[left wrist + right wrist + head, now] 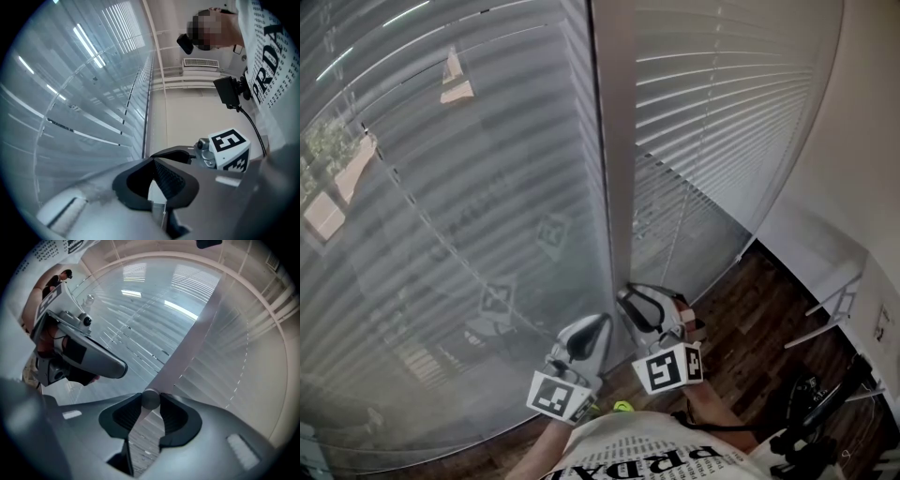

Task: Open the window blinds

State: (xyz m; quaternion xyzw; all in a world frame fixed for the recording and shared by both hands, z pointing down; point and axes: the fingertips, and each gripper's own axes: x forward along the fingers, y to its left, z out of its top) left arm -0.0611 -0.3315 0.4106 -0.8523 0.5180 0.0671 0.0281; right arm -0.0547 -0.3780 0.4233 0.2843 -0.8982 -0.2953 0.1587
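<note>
At the bottom centre of the head view the two grippers sit side by side, with the left gripper [602, 323] slightly lower in the frame and the right gripper [628, 295] just above and to its right, both pointing up the picture toward the window. In its own view, the left gripper's jaw tips meet and nothing shows between them, so it looks closed and empty. In the right gripper view a small round grey knob [150, 398] sits between the jaw tips and touches both pads. A pale, translucent rod runs from it down the gap between the jaws, so I take this to be the end of the blinds' tilt wand, held in a fairly wide grip. Directly beyond both grippers the pale window post [614, 141] runs straight up the frame, its long axis vertical. The window blinds [441, 187] fill the upper left and the upper right on either side of the post, and their slats lie nearly flat, so they look shut. The right gripper is the one on the wand, and the coming move probably turns on twisting it about that long axis.
</note>
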